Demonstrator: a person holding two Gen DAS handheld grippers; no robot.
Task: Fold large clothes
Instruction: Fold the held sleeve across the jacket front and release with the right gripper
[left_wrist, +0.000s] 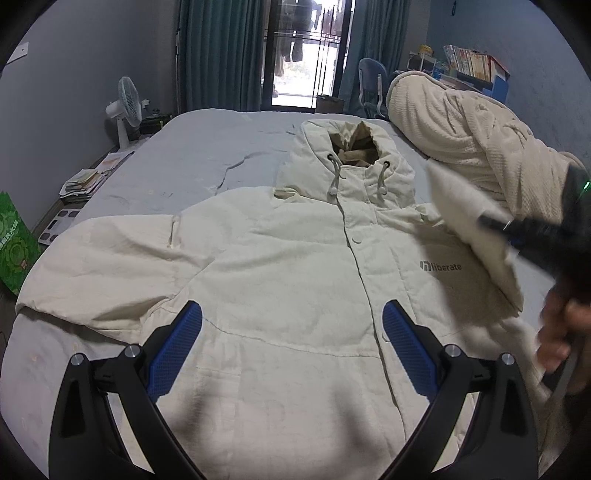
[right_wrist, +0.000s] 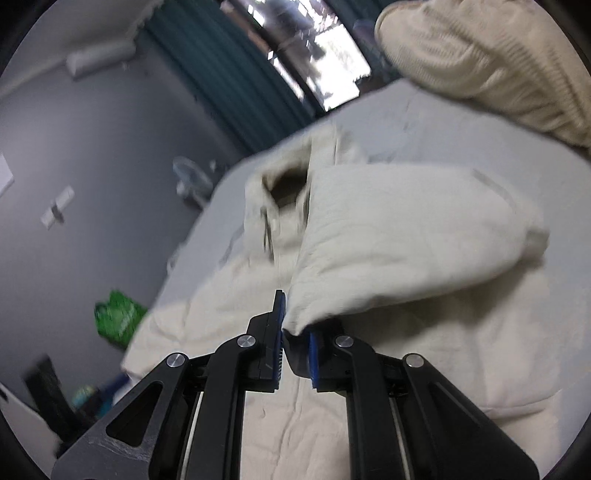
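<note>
- Bedroom with grey walls; a bed (left_wrist: 207, 147) in a pale sheet carries everything, seen from its near edge.
- left gripper (left_wrist: 291, 347) hovers over the lower front of the jacket at the bed's near edge, blue pads spread wide apart, nothing between them.
- right gripper (right_wrist: 295, 332) has its pads pinched together on the sleeve (right_wrist: 406, 236), cuff fabric bunched between them; the sleeve is lifted off the bed and drawn across the jacket's chest.
- From the left wrist view the right gripper appears blurred at the right edge, a hand (left_wrist: 561, 332) behind it.
- cream hooded jacket (left_wrist: 295, 273) lies front up in the middle of the bed, hem toward the near edge, hood (left_wrist: 351, 155) toward the far edge; snap placket closed, small "liberate" logo on the chest.
- Its other sleeve lies flat, stretched out toward the bed's left edge.
- cream ribbed blanket (left_wrist: 472, 140) is bundled along the bed's right edge, beside the hood.
- Off the bed on the left: green bag (left_wrist: 14, 243), stack of papers (left_wrist: 85, 181), white fan (left_wrist: 125, 107).
- Far back: teal curtains (left_wrist: 214, 55), glass door, desk chair (left_wrist: 373, 85), shelf of books (left_wrist: 472, 62).
</note>
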